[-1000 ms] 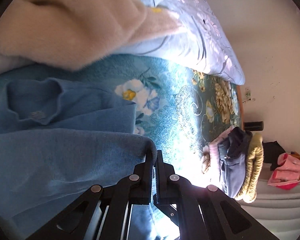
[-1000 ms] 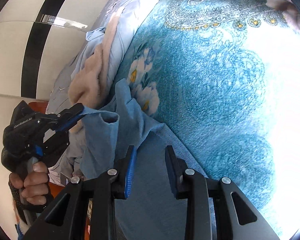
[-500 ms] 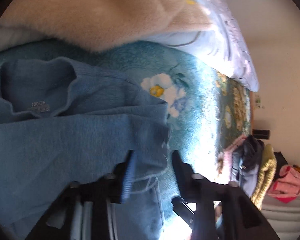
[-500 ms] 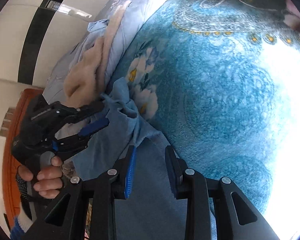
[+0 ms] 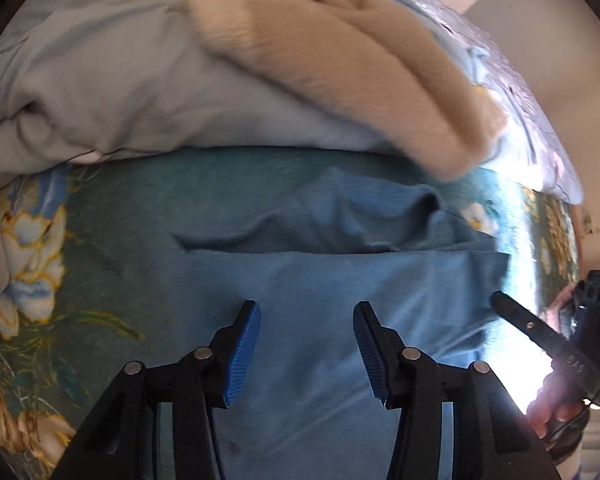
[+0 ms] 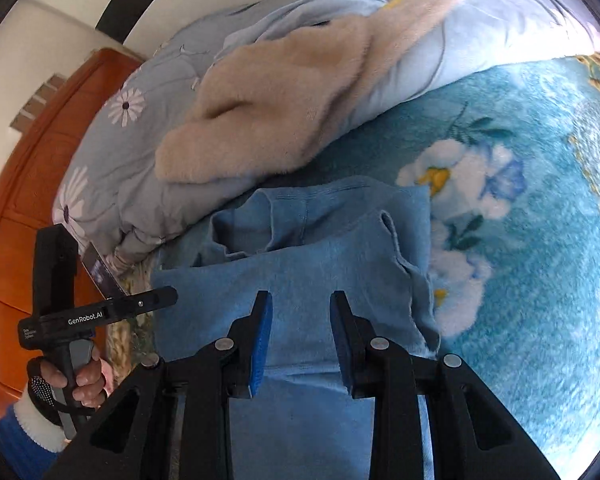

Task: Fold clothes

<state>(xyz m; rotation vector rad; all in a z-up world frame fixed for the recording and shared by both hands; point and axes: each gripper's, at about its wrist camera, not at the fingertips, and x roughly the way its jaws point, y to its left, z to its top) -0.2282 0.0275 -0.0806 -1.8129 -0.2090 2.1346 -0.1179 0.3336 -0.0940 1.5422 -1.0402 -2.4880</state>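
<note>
A blue top (image 5: pixel 332 280) lies partly folded on the floral bedspread (image 6: pixel 540 240), just below the quilt (image 5: pixel 100 92). Both the left gripper (image 5: pixel 306 344) and right gripper (image 6: pixel 300 324) hover above it, jaws apart and empty, apparently poised for the next fold.

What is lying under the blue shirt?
The blue shirt lies on the teal floral blanket. What the blanket has beneath the shirt is covered.

Blue knit garment (image 6: pixel 300 276), folded over flat on floral bedspread; neckline toward the duvet
</note>
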